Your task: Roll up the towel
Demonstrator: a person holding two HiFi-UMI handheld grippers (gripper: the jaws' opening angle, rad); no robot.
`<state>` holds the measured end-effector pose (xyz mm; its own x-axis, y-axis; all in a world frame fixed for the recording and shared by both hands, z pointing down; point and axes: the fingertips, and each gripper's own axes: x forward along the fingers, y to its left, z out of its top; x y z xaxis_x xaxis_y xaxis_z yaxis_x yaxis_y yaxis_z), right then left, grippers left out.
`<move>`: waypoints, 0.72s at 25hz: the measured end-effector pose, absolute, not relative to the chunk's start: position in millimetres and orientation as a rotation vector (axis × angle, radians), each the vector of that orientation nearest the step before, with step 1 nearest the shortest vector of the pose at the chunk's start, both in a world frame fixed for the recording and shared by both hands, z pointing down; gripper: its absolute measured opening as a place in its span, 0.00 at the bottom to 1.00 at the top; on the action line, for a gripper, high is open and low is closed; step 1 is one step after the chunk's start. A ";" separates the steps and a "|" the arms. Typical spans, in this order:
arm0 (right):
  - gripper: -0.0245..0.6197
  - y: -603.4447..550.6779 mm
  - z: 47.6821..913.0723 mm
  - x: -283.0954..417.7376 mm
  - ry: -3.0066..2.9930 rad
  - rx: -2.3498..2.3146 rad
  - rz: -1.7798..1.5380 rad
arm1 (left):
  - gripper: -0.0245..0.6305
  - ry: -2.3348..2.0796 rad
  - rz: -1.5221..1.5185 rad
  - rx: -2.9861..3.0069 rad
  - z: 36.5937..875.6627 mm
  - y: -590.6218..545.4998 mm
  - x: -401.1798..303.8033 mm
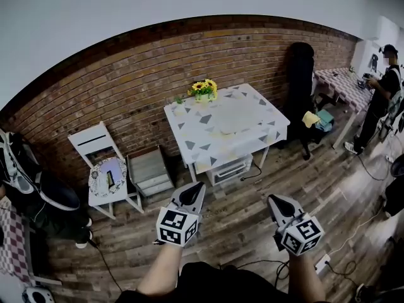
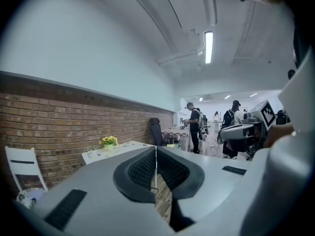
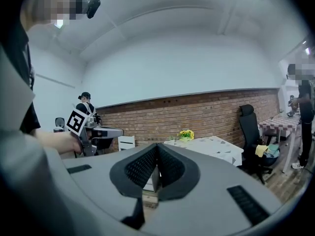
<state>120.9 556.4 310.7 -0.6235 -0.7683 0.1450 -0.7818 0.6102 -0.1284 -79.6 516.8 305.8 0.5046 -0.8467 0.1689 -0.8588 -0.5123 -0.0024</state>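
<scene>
left gripper [image 1: 191, 194]: jaws together, empty, near level | right gripper [image 1: 278, 204]: jaws together, empty, near level

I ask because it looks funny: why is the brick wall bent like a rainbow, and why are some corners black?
Head view: the wide lens bends the straight brick wall into an arch. Left gripper view: the ceiling lamp glares white, and the corners go black. Right gripper view: black corners too, because the round lens picture stops there.
</scene>
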 end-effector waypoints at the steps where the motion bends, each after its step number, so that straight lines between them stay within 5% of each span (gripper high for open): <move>1: 0.06 557.8 313.3 127.0 -2.748 1.315 0.279 | 0.07 -1.517 0.225 2.643 307.3 518.3 -75.8; 18: 0.06 500.5 349.8 136.1 -2.724 1.180 0.413 | 0.07 -1.491 0.280 2.628 338.0 453.3 -45.0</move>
<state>136.1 500.5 349.8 -0.6813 -0.6920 0.2387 -0.7316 0.6540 -0.1925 -45.0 453.3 338.0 0.5018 -0.8386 0.2120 -0.8583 -0.5131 0.0019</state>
